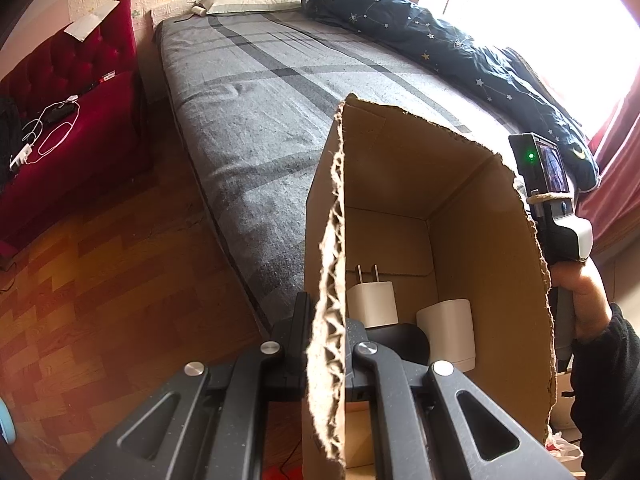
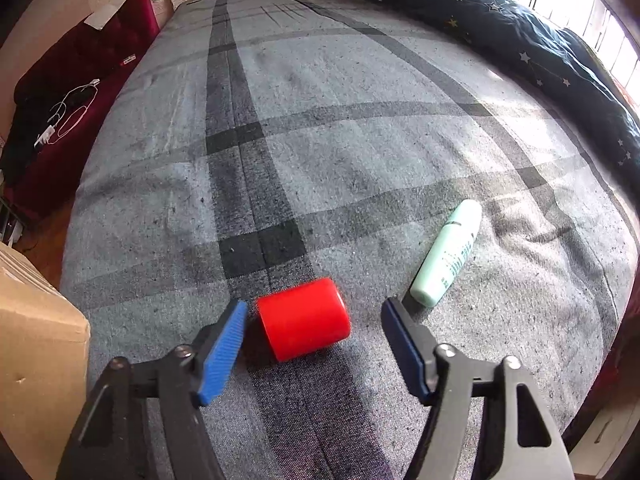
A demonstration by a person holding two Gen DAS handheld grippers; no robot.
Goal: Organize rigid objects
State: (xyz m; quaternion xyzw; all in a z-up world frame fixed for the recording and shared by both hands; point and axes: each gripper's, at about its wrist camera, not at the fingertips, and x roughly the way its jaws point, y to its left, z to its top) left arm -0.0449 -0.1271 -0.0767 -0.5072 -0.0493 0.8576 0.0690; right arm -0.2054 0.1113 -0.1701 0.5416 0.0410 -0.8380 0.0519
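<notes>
A tall cardboard box [image 1: 400, 184] stands at the bed's edge, and my left gripper [image 1: 328, 320] is shut on its torn near wall. Inside the box lie a white plug charger [image 1: 372, 300] and a white cylinder [image 1: 448, 332]. In the right wrist view a red cylinder [image 2: 304, 320] lies on its side on the grey checked bed [image 2: 320, 140]. My right gripper [image 2: 316, 312] straddles it. The blue left pad [image 2: 224, 348] sits right beside one end. The right pad [image 2: 400, 340] stands clear of the other end. A pale green tube [image 2: 448, 252] lies further right.
The box corner [image 2: 36, 328] is at the left of the right gripper. A dark starry quilt [image 2: 520, 28] runs along the bed's right side by the window. A red sofa [image 1: 72, 92] with cables stands left, across wooden floor [image 1: 100, 300]. A hand [image 1: 584, 300] holds the other gripper's handle behind the box.
</notes>
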